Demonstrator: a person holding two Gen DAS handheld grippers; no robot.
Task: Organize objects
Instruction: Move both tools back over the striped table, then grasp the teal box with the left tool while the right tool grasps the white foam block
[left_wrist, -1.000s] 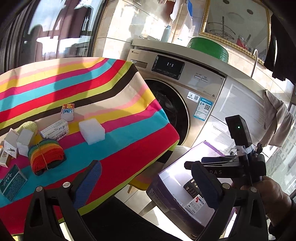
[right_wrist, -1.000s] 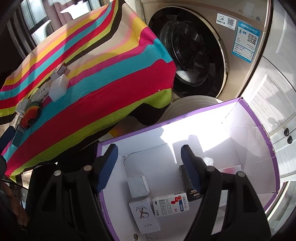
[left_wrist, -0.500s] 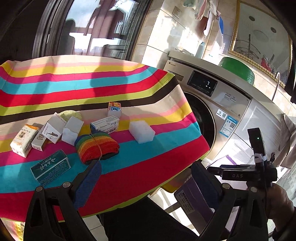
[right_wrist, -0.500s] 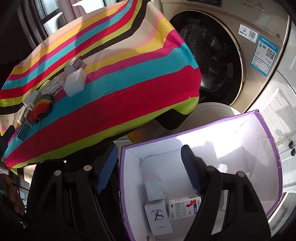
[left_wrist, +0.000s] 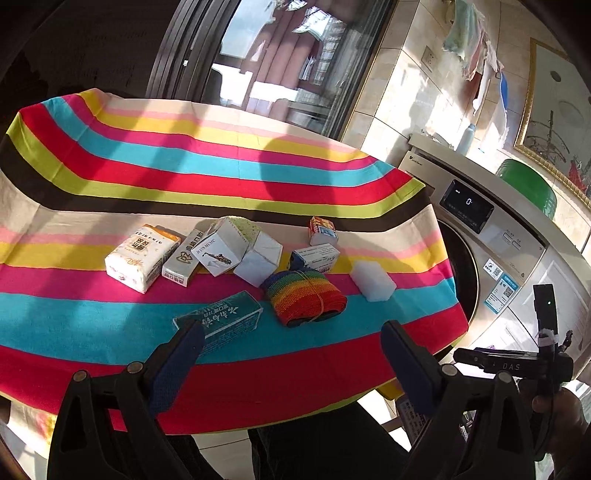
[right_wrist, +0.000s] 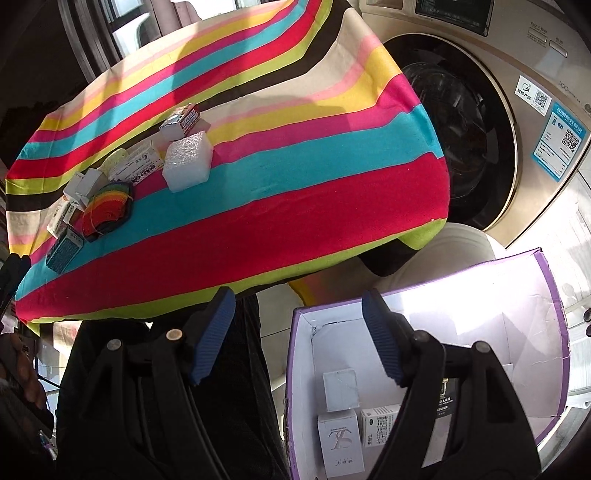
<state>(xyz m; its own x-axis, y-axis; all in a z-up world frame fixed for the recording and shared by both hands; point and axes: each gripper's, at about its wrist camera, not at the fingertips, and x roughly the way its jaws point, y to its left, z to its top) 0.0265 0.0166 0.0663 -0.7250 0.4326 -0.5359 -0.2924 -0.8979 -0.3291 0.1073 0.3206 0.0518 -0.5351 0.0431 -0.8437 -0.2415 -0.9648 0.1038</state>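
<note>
Lying just ahead of the empty, spread left gripper (left_wrist: 291, 356): teal box (left_wrist: 221, 320); right gripper (right_wrist: 299, 334) likewise.

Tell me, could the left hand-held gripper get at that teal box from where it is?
Probably yes. The left hand-held gripper is open, and the teal box lies just ahead of its left finger with nothing on top; the rainbow roll sits beside it, apart.
</note>
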